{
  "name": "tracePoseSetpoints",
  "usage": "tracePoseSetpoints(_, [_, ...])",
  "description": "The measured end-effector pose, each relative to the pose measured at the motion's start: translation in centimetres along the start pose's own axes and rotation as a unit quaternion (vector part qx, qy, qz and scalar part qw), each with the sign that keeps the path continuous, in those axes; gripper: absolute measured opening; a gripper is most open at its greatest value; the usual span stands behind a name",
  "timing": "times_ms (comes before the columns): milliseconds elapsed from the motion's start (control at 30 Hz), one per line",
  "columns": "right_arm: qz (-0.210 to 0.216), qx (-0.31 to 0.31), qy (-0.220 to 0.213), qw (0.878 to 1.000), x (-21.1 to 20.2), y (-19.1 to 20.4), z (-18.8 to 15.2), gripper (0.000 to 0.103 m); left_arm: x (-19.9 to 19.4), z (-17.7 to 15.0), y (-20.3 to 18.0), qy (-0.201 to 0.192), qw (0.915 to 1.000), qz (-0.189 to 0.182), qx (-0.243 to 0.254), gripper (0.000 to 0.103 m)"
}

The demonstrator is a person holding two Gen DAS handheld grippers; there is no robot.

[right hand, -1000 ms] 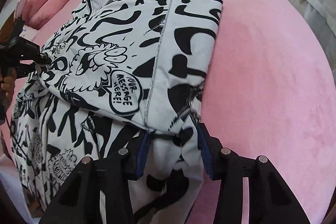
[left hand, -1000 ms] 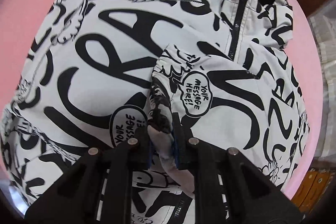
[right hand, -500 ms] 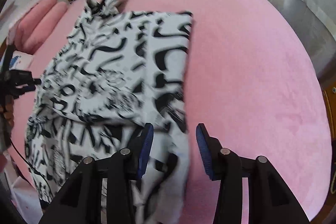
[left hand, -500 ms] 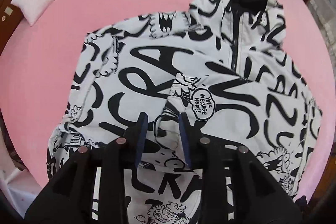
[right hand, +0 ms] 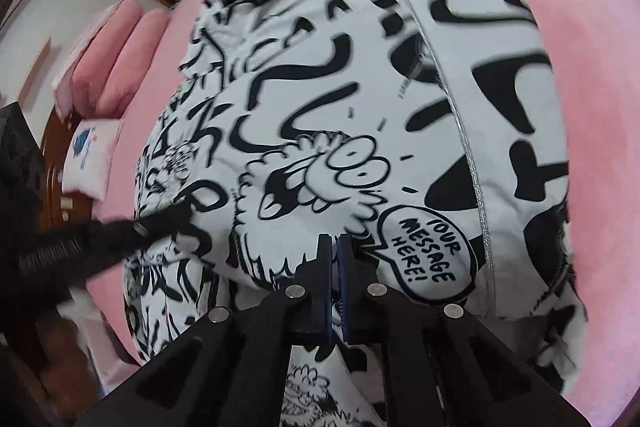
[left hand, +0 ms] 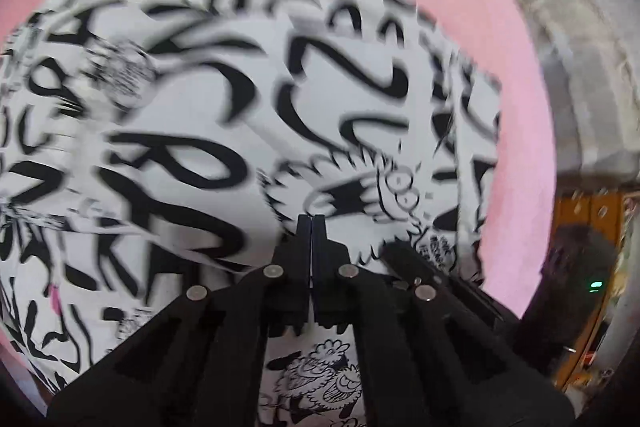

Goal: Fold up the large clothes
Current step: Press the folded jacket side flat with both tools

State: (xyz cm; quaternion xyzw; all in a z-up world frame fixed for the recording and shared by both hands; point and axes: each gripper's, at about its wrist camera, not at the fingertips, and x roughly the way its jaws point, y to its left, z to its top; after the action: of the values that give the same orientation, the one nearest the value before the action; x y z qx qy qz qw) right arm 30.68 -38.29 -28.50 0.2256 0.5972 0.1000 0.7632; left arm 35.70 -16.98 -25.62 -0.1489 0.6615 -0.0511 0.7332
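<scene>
One folded white jacket (right hand: 360, 99), black graffiti print, cartoon faces

Jacket (right hand: 360, 99) lies on bed (right hand: 600, 67); pillows (right hand: 116, 47) apparently beyond, left.

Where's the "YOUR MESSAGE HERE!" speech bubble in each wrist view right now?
Left wrist: speech bubble low right of centre, blurred, just right of the shut left gripper.
Right wrist: bubble low centre-right, just right of the shut right gripper.
Shared landmark: the fuzzy cartoon creature above-left of the bubble.
</scene>
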Motion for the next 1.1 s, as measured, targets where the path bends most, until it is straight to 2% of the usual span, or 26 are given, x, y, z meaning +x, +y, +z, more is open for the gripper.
tracePoseSetpoints(67, [0.001,0.01,0.003,1.0,0.1,-0.9,0.0,0.001,2.1,0.2,-0.1,0.024,0.9997,0.005,-0.009,0.0])
tracePoseSetpoints(133, [0.005,0.023,0.003,1.0,-0.2,-2.2,0.1,0.001,3.4,0.6,1.2,0.025,0.999,0.023,-0.031,0.0])
tracePoseSetpoints(267, [-0.009,0.039,-0.014,0.999,-2.7,-5.5,0.0,0.001,2.3,1.0,5.3,-0.004,0.9953,0.003,-0.097,0.0])
tracePoseSetpoints(300, [-0.007,0.042,-0.02,0.999,-3.4,-6.3,-0.1,0.001,1.7,1.0,6.0,-0.014,0.9944,0.008,-0.104,0.0])
tracePoseSetpoints(367, [-0.004,0.05,-0.031,0.998,-4.7,-7.4,-0.2,0.001,0.1,1.0,7.9,-0.041,0.9917,0.056,-0.108,0.0])
tracePoseSetpoints(433, [-0.017,0.051,-0.035,0.998,-5.5,-8.0,-0.4,0.001,-0.6,0.9,9.6,-0.047,0.9884,0.085,-0.117,0.0])
tracePoseSetpoints(500, [-0.023,0.049,-0.037,0.998,-5.7,-8.0,-0.4,0.001,-1.0,0.8,11.0,-0.049,0.9862,0.09,-0.13,0.0])
tracePoseSetpoints(600, [-0.064,0.023,-0.044,0.997,-5.9,-6.5,-0.2,0.001,-1.4,0.6,12.1,-0.051,0.9823,0.107,-0.144,0.0])
tracePoseSetpoints(667, [-0.084,0.005,-0.061,0.995,-6.5,-5.8,-0.1,0.001,-1.9,0.5,11.9,-0.057,0.9806,0.111,-0.151,0.0])
tracePoseSetpoints(767, [-0.057,-0.02,-0.069,0.996,-6.4,-3.7,0.5,0.001,-2.6,0.0,9.8,-0.066,0.9834,0.11,-0.129,0.0])
tracePoseSetpoints(833, [-0.032,-0.039,-0.055,0.997,-5.5,-2.1,1.1,0.001,-2.7,-0.2,8.1,-0.076,0.9874,0.085,-0.11,0.0])
tracePoseSetpoints(933, [-0.014,-0.073,-0.034,0.997,-3.3,0.1,2.0,0.001,-2.1,-0.6,4.7,-0.077,0.9936,0.019,-0.08,0.0])
tracePoseSetpoints(1000, [-0.007,-0.092,-0.018,0.996,-1.7,1.3,2.4,0.001,-1.5,0.1,2.5,-0.071,0.9955,0.006,-0.063,0.0])
tracePoseSetpoints(1100, [-0.013,-0.118,-0.008,0.993,0.5,2.5,3.6,0.001,0.1,1.3,0.7,-0.053,0.9962,0.003,-0.07,0.0])
